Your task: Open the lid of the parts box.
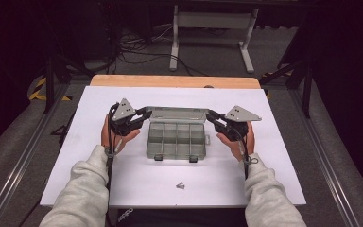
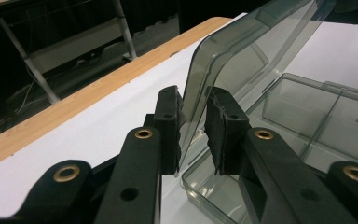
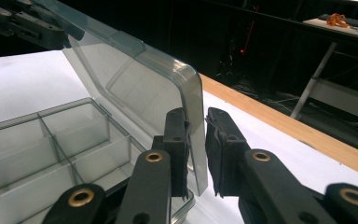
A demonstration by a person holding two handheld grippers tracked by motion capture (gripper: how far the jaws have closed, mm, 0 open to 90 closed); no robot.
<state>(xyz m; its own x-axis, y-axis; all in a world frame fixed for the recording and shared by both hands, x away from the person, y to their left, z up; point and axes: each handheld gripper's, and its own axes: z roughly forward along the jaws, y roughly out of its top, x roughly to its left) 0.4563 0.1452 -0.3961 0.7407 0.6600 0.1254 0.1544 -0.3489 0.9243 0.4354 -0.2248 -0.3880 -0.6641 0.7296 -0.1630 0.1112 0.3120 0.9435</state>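
Observation:
A clear grey compartment box (image 1: 176, 142) sits mid-table with its lid (image 1: 177, 114) raised upright at the back. My left gripper (image 1: 146, 114) is shut on the lid's left edge, and my right gripper (image 1: 210, 116) is shut on its right edge. In the left gripper view the lid (image 2: 242, 51) runs between the jaws of the left gripper (image 2: 193, 133), above the open tray (image 2: 307, 109). In the right gripper view the right gripper (image 3: 196, 149) pinches the lid's rounded corner (image 3: 186, 88); the divided tray (image 3: 51, 140) lies to its left. The left gripper (image 3: 28, 25) shows far off.
A white mat (image 1: 90, 156) covers the table, with a bare wooden strip (image 1: 175, 81) along the far edge. Small metal screws (image 1: 180, 186) lie near the front edge. A white desk frame (image 1: 212, 33) and cables stand on the floor beyond.

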